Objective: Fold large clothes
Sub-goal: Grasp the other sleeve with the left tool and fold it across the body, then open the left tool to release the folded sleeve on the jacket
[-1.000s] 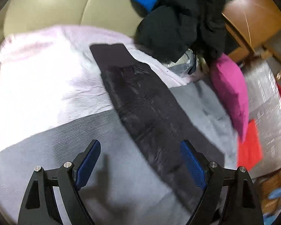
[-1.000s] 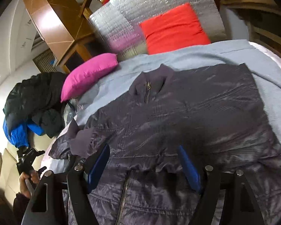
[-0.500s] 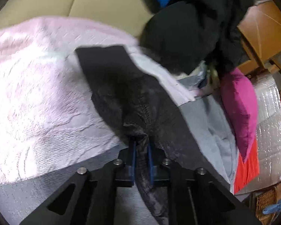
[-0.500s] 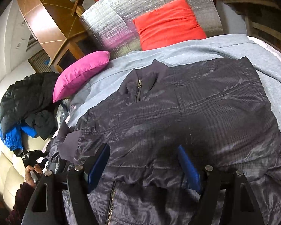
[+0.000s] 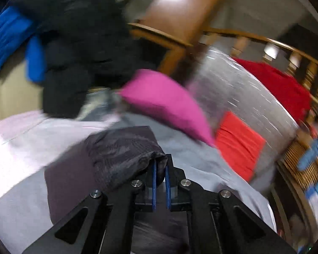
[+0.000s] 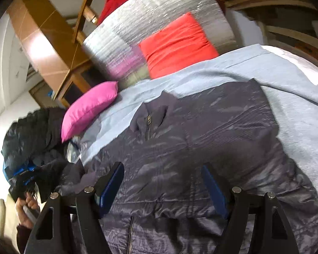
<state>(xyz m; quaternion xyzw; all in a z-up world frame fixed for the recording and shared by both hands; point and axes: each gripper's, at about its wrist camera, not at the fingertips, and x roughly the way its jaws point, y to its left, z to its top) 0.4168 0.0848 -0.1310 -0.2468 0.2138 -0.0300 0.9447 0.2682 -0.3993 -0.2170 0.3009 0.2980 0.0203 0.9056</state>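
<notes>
Jacket: dark purple-grey, shiny quilted shell w/ faint horizontal stitch lines, stand collar, metal zip running down centre front. Is being shown spread front-up on grey-blue blanket over bed, collar toward pillows, hem toward right wrist cam. One sleeve is being held bunched and raised off blanket, its plain matte cuff being seen hanging at lower left of the bunch in left wrist view.

Left gripper: blue pads are being pressed nearly together, clamped on a fold of sleeve fabric; fabric is being seen draped over and to the left of the fingertips. View is being blurred by motion.

Right gripper: fingers are being held wide apart, nothing between them; is being held over jacket's lower chest, w/ zip line running between the pads. Contact w/ fabric can't be told.

Surroundings, as being shown:
- pink pillow, just beside blanket's far left corner, near jacket shoulder
- red cushion, leaning on silver foil-covered panel at head of bed
- pile of black and blue clothing beyond sleeve side
- pale pink fleece under blanket edge, left wrist view
- wooden furniture behind pillows
- person's hand on left tool, at lower left of right wrist view
</notes>
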